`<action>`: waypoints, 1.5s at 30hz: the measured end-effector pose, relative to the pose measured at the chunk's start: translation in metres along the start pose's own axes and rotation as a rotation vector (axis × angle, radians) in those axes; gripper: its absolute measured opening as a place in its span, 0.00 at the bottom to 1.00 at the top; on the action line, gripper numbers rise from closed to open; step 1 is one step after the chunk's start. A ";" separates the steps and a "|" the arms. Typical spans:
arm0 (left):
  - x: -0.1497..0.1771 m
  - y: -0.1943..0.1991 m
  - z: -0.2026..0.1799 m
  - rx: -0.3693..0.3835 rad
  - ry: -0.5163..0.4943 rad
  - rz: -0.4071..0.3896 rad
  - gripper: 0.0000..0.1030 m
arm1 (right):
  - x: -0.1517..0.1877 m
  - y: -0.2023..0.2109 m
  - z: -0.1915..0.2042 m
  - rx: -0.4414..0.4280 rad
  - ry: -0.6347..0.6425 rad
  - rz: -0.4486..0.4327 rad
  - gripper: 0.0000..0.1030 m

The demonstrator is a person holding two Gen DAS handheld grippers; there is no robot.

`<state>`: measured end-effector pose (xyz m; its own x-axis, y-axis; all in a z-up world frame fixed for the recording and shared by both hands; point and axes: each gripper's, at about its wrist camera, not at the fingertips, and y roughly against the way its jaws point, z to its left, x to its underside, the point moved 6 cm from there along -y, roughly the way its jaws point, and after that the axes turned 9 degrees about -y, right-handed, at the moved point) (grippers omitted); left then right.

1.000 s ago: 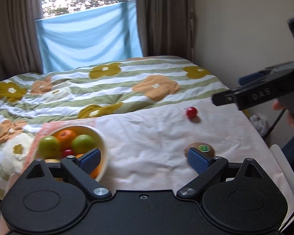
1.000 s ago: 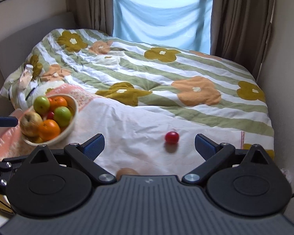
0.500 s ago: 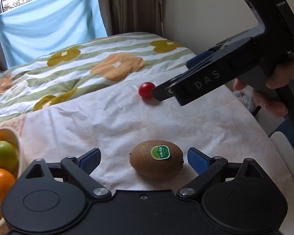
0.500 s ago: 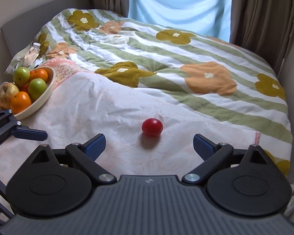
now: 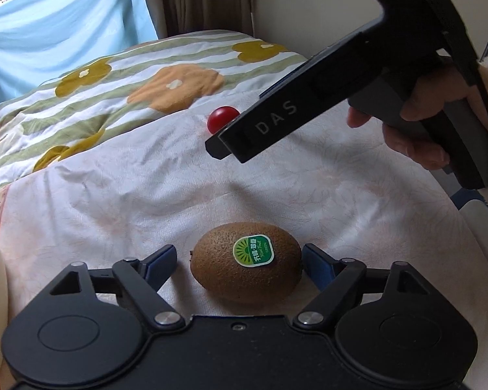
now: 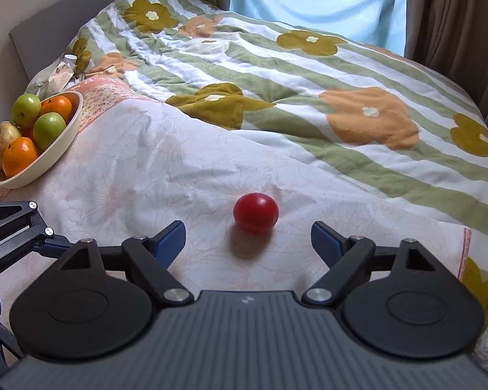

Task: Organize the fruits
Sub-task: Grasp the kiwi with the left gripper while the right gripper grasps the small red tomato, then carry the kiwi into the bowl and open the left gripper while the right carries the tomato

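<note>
A brown kiwi (image 5: 246,269) with a green sticker lies on the pale cloth between the fingers of my open left gripper (image 5: 239,261); the right pad is at its side, the left pad a little apart. A small red tomato (image 6: 255,213) lies on the cloth just ahead of my open right gripper (image 6: 247,239), which also shows from the side in the left wrist view (image 5: 231,139), beside the tomato (image 5: 222,117). A cream bowl (image 6: 53,154) at the left holds oranges, green apples and a yellowish apple.
The floral striped duvet (image 6: 309,97) covers the bed behind the pale cloth (image 6: 146,178). Curtains and a blue sheet (image 6: 318,0) hang at the window. A wall runs along the right of the bed (image 5: 309,6). A packet (image 6: 60,73) lies near the headboard.
My left gripper swung right from the bowl and came down around the kiwi. My right gripper moved forward and lower toward the tomato.
</note>
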<state>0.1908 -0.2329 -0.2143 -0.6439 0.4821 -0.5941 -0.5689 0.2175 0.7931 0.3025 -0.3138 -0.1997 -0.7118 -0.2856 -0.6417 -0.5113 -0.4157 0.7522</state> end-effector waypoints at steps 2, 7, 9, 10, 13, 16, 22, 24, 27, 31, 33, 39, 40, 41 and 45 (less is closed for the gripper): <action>-0.001 0.002 -0.002 0.010 -0.011 -0.007 0.71 | -0.001 -0.004 -0.001 -0.002 -0.003 0.003 0.89; 0.000 0.004 -0.005 0.001 -0.028 -0.011 0.70 | -0.003 -0.012 0.000 0.001 -0.001 0.012 0.80; 0.000 0.004 -0.005 0.004 -0.020 -0.009 0.69 | -0.003 -0.015 0.000 0.003 -0.001 0.013 0.79; 0.000 0.004 -0.004 0.001 -0.020 -0.007 0.69 | -0.003 -0.015 0.000 0.004 -0.001 0.012 0.79; 0.000 0.004 -0.002 -0.007 -0.018 -0.003 0.69 | -0.005 -0.018 0.001 0.006 0.000 0.010 0.76; 0.001 0.007 0.001 -0.018 -0.013 0.000 0.68 | -0.005 -0.019 0.002 0.008 0.001 0.009 0.73; 0.006 0.013 0.008 -0.037 0.012 0.000 0.67 | -0.009 -0.023 0.003 0.031 -0.001 0.000 0.61; 0.007 0.015 0.010 -0.043 0.021 -0.001 0.67 | -0.010 -0.023 0.003 0.040 0.001 -0.002 0.47; 0.009 0.018 0.015 -0.051 0.038 -0.005 0.67 | -0.011 -0.023 0.005 0.032 -0.009 -0.001 0.47; 0.009 0.026 0.022 -0.066 0.057 -0.018 0.67 | -0.014 -0.017 0.010 0.028 -0.013 -0.016 0.47; 0.009 0.032 0.025 -0.075 0.066 -0.026 0.67 | -0.016 -0.012 0.014 0.024 -0.010 -0.023 0.47; 0.006 0.054 0.040 -0.103 0.092 -0.056 0.67 | -0.026 0.005 0.029 0.016 0.003 -0.039 0.47; 0.005 0.058 0.043 -0.108 0.097 -0.062 0.67 | -0.028 0.008 0.033 0.015 0.005 -0.042 0.47; 0.004 0.063 0.046 -0.113 0.102 -0.067 0.67 | -0.030 0.012 0.037 0.014 0.008 -0.044 0.47; 0.001 0.083 0.061 -0.133 0.122 -0.093 0.67 | -0.037 0.025 0.055 0.002 0.011 -0.051 0.47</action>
<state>0.1737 -0.1625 -0.1406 -0.6382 0.3570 -0.6821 -0.6861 0.1381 0.7143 0.2898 -0.2666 -0.1488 -0.6794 -0.2738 -0.6808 -0.5478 -0.4280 0.7188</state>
